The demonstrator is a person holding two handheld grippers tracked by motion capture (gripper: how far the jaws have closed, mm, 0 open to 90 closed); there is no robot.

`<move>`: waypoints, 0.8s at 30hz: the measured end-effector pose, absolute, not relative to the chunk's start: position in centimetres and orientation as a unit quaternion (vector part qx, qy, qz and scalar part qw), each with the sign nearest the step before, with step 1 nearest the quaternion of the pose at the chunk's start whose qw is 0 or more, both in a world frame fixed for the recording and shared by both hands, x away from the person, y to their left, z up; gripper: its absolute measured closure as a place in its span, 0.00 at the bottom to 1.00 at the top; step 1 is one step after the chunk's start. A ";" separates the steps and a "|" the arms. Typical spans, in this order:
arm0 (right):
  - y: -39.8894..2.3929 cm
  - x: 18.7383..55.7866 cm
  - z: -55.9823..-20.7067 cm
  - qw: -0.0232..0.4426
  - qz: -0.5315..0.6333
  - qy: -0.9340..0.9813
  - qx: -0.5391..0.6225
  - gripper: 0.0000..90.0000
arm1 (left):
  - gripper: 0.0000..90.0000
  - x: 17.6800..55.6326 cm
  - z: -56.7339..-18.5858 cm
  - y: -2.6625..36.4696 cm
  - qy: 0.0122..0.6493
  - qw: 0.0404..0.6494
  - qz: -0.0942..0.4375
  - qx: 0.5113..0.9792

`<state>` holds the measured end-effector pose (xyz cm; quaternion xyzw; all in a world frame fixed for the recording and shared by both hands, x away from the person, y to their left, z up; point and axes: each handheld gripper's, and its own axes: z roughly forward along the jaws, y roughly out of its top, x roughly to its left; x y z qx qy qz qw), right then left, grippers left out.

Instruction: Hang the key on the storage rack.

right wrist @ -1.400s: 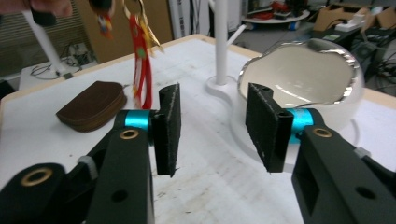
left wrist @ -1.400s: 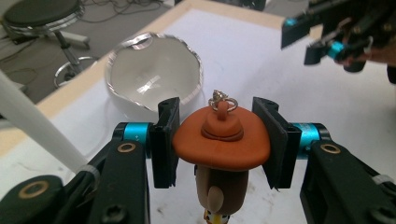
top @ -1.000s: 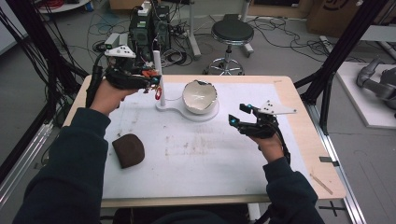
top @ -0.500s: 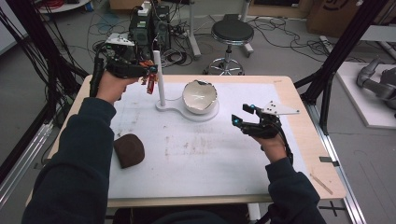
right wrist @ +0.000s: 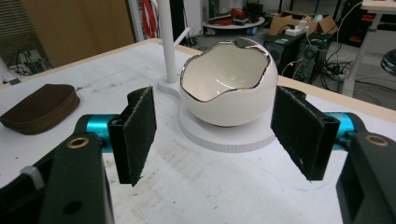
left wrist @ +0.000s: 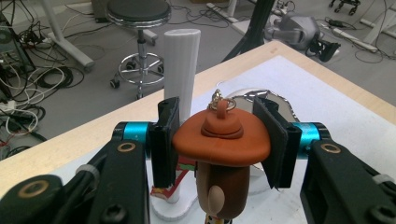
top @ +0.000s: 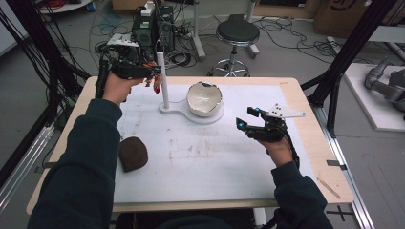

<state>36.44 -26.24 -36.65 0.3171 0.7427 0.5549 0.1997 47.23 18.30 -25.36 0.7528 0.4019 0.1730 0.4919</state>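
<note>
My left gripper (top: 149,72) (left wrist: 219,140) is shut on a small keychain figure (top: 153,80) (left wrist: 220,189). Its orange-brown hat (left wrist: 223,140) with a metal ring on top sits between the pads. The figure hangs in the air just left of the upper part of a white post (top: 162,76) (left wrist: 182,70). The post rises from a flat white stand (top: 177,110) that also bears a white egg-shaped bowl (top: 204,98) (right wrist: 229,88). My right gripper (top: 244,121) (right wrist: 219,135) stands open near the table, right of the bowl, jaws pointing at it with nothing between them.
A brown zip pouch (top: 133,153) (right wrist: 39,107) lies on the white mat (top: 210,162) at the left front. The mat covers most of the wooden table (top: 305,109). Behind the table stand a stool (top: 237,33), computer cases and cables on the floor.
My left gripper has lifted the figure up and toward the far side, from beside the post's lower part to near its top. The right gripper has barely shifted.
</note>
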 end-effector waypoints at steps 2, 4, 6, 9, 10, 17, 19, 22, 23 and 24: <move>-26.2 36.5 -36.7 0.199 0.555 0.743 0.317 0.35 | 0.59 47.4 -25.5 18.2 0.403 0.493 0.172 0.752; -26.2 36.5 -36.7 0.199 0.554 0.744 0.316 0.35 | 0.59 47.6 -25.6 18.0 0.409 0.495 0.172 0.747; -26.2 36.5 -36.7 0.198 0.553 0.745 0.316 0.35 | 0.59 47.7 -25.8 18.0 0.412 0.494 0.172 0.746; -26.3 36.5 -36.8 0.197 0.554 0.744 0.318 0.35 | 0.59 47.9 -26.0 17.9 0.415 0.499 0.170 0.741; -26.3 36.5 -36.8 0.197 0.553 0.744 0.318 0.35 | 0.59 47.9 -26.1 17.9 0.416 0.500 0.171 0.740; -26.3 36.5 -36.9 0.197 0.553 0.744 0.318 0.35 | 0.57 47.7 -26.4 18.4 0.420 0.529 0.179 0.715; -26.3 36.5 -36.9 0.197 0.553 0.745 0.318 0.35 | 0.53 47.4 -26.1 18.9 0.424 0.544 0.193 0.698; -26.3 36.4 -36.9 0.196 0.553 0.745 0.318 0.35 | 0.53 46.8 -25.8 19.7 0.417 0.563 0.209 0.682; -26.3 36.4 -36.9 0.196 0.552 0.745 0.319 0.35 | 0.53 46.5 -25.8 20.0 0.413 0.571 0.217 0.675; -26.3 36.4 -36.9 0.196 0.552 0.745 0.319 0.35 | 0.52 46.2 -25.7 20.4 0.411 0.575 0.223 0.672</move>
